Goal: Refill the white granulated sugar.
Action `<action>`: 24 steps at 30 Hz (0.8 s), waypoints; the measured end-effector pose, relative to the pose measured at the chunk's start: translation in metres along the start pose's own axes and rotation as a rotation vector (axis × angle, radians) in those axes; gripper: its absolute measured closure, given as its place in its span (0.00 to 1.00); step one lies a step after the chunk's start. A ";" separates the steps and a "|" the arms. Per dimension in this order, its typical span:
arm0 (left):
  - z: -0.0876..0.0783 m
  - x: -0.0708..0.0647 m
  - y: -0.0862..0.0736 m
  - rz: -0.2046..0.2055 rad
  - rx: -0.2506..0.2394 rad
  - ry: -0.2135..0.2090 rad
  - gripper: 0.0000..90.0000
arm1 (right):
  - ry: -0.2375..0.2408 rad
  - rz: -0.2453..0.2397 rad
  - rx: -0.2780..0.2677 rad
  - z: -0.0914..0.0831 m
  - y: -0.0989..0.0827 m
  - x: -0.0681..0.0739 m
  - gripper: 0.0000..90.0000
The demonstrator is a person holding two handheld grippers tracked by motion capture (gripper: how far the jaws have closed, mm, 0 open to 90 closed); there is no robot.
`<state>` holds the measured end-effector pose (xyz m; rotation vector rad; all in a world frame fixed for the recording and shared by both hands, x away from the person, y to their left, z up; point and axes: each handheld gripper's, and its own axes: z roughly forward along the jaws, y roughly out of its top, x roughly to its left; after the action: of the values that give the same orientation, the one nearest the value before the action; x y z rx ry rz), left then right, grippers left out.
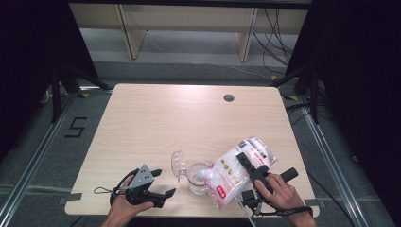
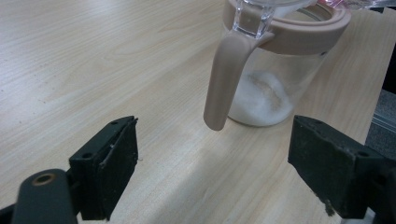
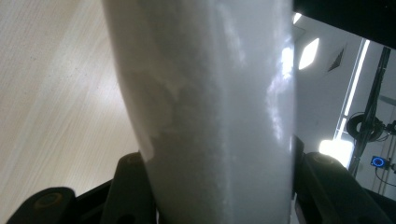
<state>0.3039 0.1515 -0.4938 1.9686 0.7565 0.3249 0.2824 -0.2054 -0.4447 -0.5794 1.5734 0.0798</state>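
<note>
Plainly, the bag of white powder is pinched between the jaws of the right gripper, its clear film pressed against both pads in the right gripper view. From the high view the bag is seen tilted, its lower end at the mouth of the glass jar near the table's front edge. The left gripper is held spread and empty, just short of the jar, where a beige handle and powder at the bottom are shown.
</note>
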 end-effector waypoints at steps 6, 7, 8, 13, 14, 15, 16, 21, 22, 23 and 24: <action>-0.001 0.001 0.000 0.005 0.005 -0.006 0.17 | -0.001 0.000 0.000 0.000 0.000 0.000 0.62; -0.001 0.001 0.000 0.009 0.003 -0.004 0.17 | -0.001 0.000 0.000 0.000 0.000 0.000 0.62; 0.000 0.001 0.000 0.008 -0.003 -0.006 0.17 | -0.001 0.001 -0.001 0.000 0.000 0.000 0.62; 0.001 -0.001 0.000 -0.024 -0.008 -0.007 0.17 | -0.001 0.001 -0.002 0.000 0.000 0.000 0.62; 0.000 -0.001 0.000 -0.008 -0.004 -0.002 0.17 | -0.002 0.001 -0.002 0.000 0.000 0.000 0.62; 0.000 0.001 0.000 0.008 -0.002 -0.007 0.17 | -0.002 0.002 -0.002 0.000 0.000 0.000 0.62; 0.000 0.001 0.000 0.007 -0.003 -0.007 0.17 | -0.001 0.001 -0.001 0.000 0.000 0.000 0.62; 0.000 -0.001 0.000 -0.016 0.000 0.000 0.17 | 0.000 0.000 -0.002 0.000 0.000 0.000 0.62; 0.000 -0.001 -0.001 -0.017 0.000 0.000 0.17 | 0.001 -0.001 -0.002 0.000 0.000 0.000 0.62; 0.001 -0.002 -0.001 -0.024 -0.004 -0.001 0.17 | 0.001 0.000 -0.001 0.000 0.000 0.000 0.62; 0.001 -0.002 -0.001 -0.023 -0.004 0.000 0.17 | -0.001 0.000 -0.001 0.000 0.000 0.000 0.62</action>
<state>0.3028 0.1502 -0.4947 1.9550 0.7774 0.3118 0.2824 -0.2054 -0.4449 -0.5807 1.5725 0.0808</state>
